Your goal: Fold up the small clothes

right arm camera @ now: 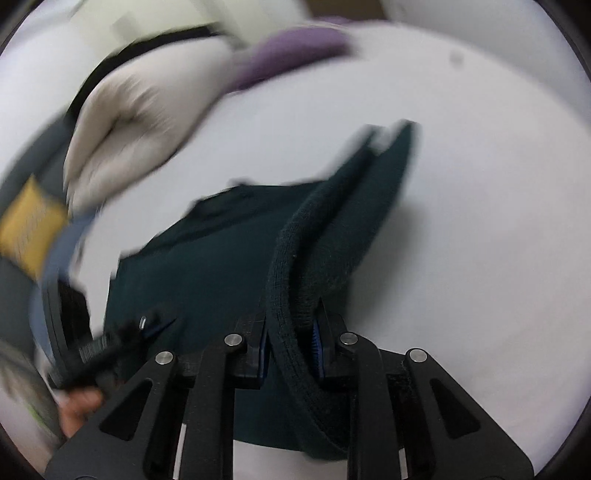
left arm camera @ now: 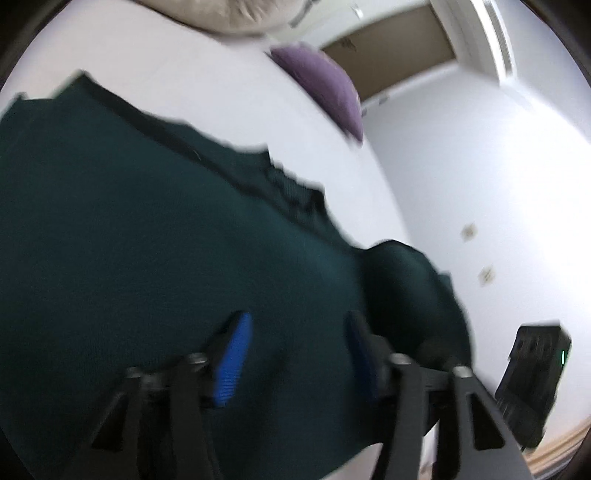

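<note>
A dark green knit garment (left arm camera: 147,240) lies spread on the white surface (left arm camera: 207,85). My left gripper (left arm camera: 297,325) hovers close over it with its blue pads (left arm camera: 234,354) wide apart and nothing pinched between them. In the right wrist view the garment (right arm camera: 221,266) is lifted at one side. My right gripper (right arm camera: 291,343) is shut on its thick ribbed edge (right arm camera: 284,295), which runs up from between the jaws. The left gripper (right arm camera: 147,325) shows at the lower left of that view, held by a person's hand (right arm camera: 79,402).
A purple cloth (left arm camera: 321,85) (right arm camera: 295,51) and a beige cloth (left arm camera: 229,14) (right arm camera: 136,122) lie at the far side of the surface. A yellow item (right arm camera: 33,221) is at the left. A black device (left arm camera: 532,376) stands on the floor by a white wall.
</note>
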`<action>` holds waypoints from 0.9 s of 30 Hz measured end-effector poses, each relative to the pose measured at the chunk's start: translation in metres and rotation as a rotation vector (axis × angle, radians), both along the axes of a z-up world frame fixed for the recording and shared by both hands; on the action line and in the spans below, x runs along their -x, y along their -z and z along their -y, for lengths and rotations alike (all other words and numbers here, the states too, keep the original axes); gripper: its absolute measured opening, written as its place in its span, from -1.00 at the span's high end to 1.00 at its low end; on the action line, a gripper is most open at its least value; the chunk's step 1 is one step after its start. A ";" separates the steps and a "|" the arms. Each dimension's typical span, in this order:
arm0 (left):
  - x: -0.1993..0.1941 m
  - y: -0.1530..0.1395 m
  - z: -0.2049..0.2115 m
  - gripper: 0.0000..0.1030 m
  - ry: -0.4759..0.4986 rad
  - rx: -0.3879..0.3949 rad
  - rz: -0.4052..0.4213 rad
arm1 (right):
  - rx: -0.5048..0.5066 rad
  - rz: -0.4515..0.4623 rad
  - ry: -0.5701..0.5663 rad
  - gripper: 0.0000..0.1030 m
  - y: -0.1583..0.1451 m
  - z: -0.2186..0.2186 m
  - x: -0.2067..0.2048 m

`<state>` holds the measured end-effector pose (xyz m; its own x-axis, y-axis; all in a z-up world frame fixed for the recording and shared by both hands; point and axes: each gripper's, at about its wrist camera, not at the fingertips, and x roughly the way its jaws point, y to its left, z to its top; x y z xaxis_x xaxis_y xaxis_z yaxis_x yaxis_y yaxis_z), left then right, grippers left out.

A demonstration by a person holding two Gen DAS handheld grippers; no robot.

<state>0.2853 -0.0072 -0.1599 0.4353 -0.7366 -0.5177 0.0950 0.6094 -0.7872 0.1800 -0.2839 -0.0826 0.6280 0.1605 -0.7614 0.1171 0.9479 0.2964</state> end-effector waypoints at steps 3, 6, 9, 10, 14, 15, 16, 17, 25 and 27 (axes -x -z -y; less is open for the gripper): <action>0.003 -0.006 -0.027 -0.80 -0.030 0.104 0.015 | 0.165 -0.001 -0.221 0.68 -0.006 -0.092 -0.011; -0.001 0.003 -0.047 -0.82 -0.049 0.168 -0.028 | 0.322 -0.042 -0.368 0.68 0.018 -0.162 -0.020; -0.007 0.011 -0.053 -0.82 -0.050 0.184 -0.063 | 0.394 -0.043 -0.393 0.68 0.032 -0.187 -0.020; -0.009 0.010 -0.050 -0.82 -0.047 0.171 -0.069 | 0.414 -0.037 -0.396 0.68 0.033 -0.190 -0.020; -0.018 0.003 -0.030 -0.82 -0.015 0.101 -0.087 | 0.526 -0.002 -0.433 0.67 0.033 -0.204 -0.014; -0.022 0.001 -0.024 -0.82 -0.001 0.080 -0.088 | 0.566 0.014 -0.448 0.67 0.033 -0.208 -0.011; -0.025 -0.001 -0.020 -0.82 0.012 0.062 -0.088 | 0.583 -0.018 -0.422 0.67 0.033 -0.211 -0.010; -0.026 -0.002 -0.017 -0.75 0.019 0.056 -0.090 | 0.616 -0.007 -0.437 0.67 0.035 -0.215 -0.008; -0.037 0.011 0.008 0.70 0.109 -0.028 -0.158 | 0.675 0.041 -0.486 0.59 0.042 -0.221 0.013; -0.036 0.009 0.002 0.72 0.107 -0.013 -0.158 | 0.609 0.030 -0.511 0.38 0.037 -0.217 0.018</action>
